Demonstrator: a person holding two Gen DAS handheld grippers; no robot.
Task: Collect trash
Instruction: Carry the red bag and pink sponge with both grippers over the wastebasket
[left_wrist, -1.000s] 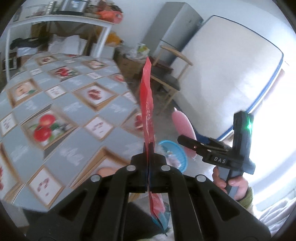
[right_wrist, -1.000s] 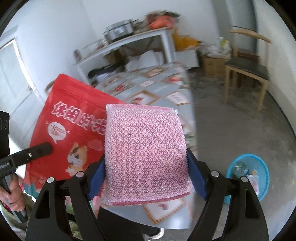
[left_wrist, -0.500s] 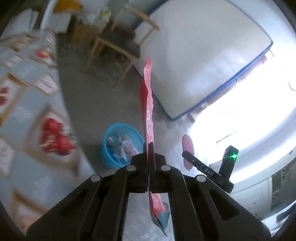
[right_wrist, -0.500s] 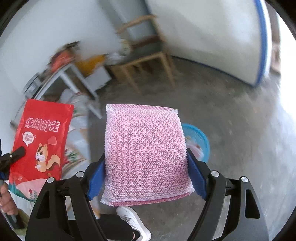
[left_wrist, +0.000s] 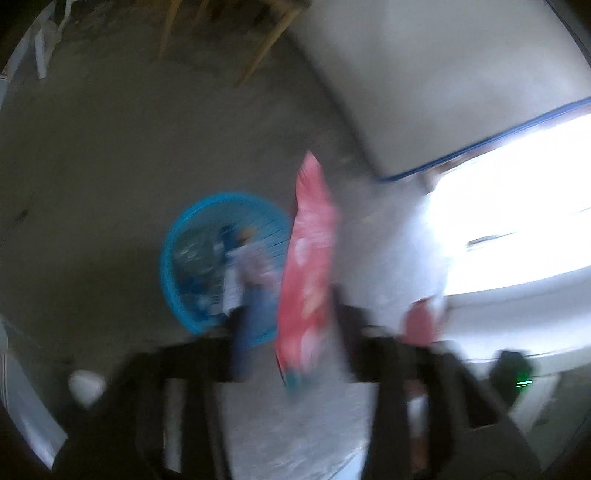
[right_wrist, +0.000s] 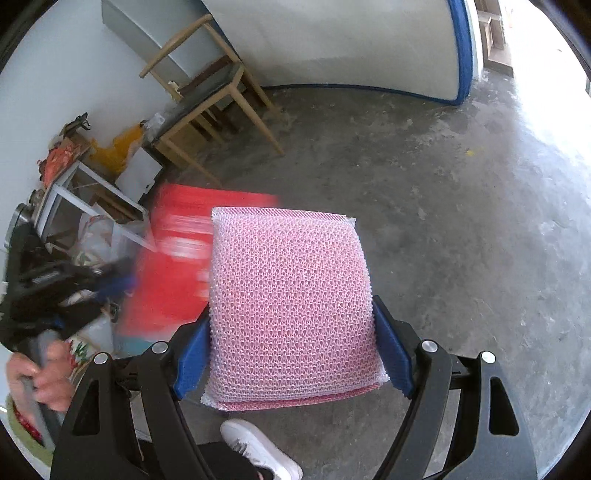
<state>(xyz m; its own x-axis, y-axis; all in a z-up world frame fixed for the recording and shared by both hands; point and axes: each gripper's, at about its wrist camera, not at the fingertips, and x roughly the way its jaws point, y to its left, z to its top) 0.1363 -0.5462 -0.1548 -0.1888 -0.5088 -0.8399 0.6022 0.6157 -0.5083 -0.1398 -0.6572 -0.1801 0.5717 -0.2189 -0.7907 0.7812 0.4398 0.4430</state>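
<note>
Right gripper (right_wrist: 291, 354) clamps the pink sponge (right_wrist: 291, 299); left fingers (left_wrist: 240, 354), blurred, seem apart around red pouch (left_wrist: 308, 266) beside blue basket (left_wrist: 173, 240).

The pink sponge (right_wrist: 291, 306) between the right gripper's (right_wrist: 291, 332) blue plastic pads (right_wrist: 393, 360) is wrapped in a bumpy, open net that looks rough and a bit shiny. To the left of it the red snack bag (right_wrist: 173, 266) is smooth, shiny plastic, and past its tip the chair (right_wrist: 207, 92) has pale bare wood legs and a dark matt seat. The floor (right_wrist: 443, 206) all around is rough grey concrete with pale worn patches, and ahead of the left gripper (left_wrist: 295, 354) the blue basket (left_wrist: 184, 295) is smooth plastic with thin slats.
</note>
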